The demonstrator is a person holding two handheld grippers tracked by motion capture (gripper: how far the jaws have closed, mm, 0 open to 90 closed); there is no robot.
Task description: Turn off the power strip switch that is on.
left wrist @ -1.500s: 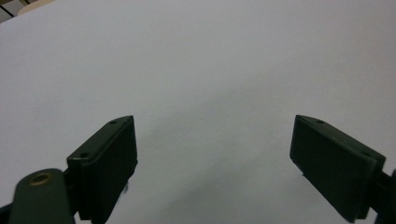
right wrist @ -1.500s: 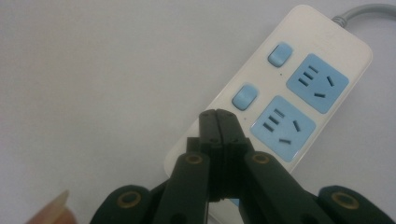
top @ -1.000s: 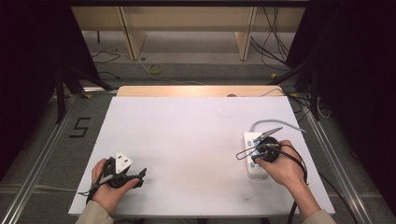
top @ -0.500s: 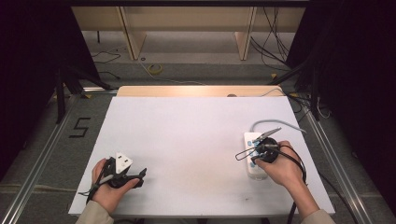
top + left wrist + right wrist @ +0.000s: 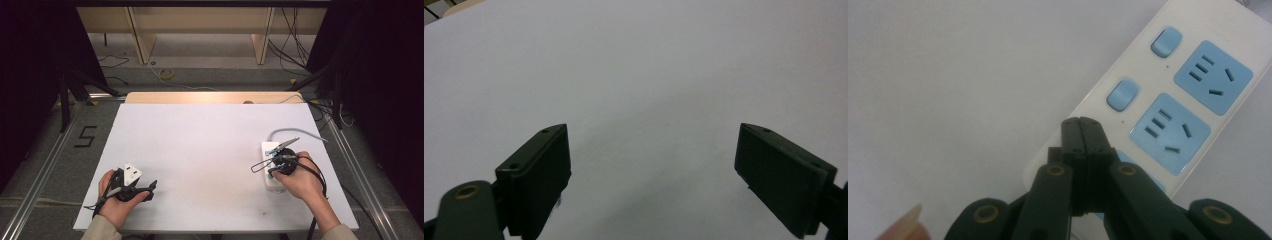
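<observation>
A white power strip [image 5: 270, 150] with blue sockets and blue switches lies near the table's right edge, and its grey cable [image 5: 295, 132] curves off to the right. My right gripper [image 5: 276, 168] hangs over the strip, held in a hand. In the right gripper view the right gripper [image 5: 1081, 126] has its jaws pressed together with nothing between them, tips over the near edge of the power strip [image 5: 1148, 80], beside a blue switch [image 5: 1122, 95]. My left gripper [image 5: 143, 189] rests low at the front left. The left gripper [image 5: 654, 170] stands wide open over bare table.
The white table [image 5: 200, 145] has a wooden strip along its far edge. Metal rails run along both sides, and dark stands and loose cables [image 5: 330, 107] sit beyond the far right corner. A "5" mark [image 5: 86, 136] is on the floor at left.
</observation>
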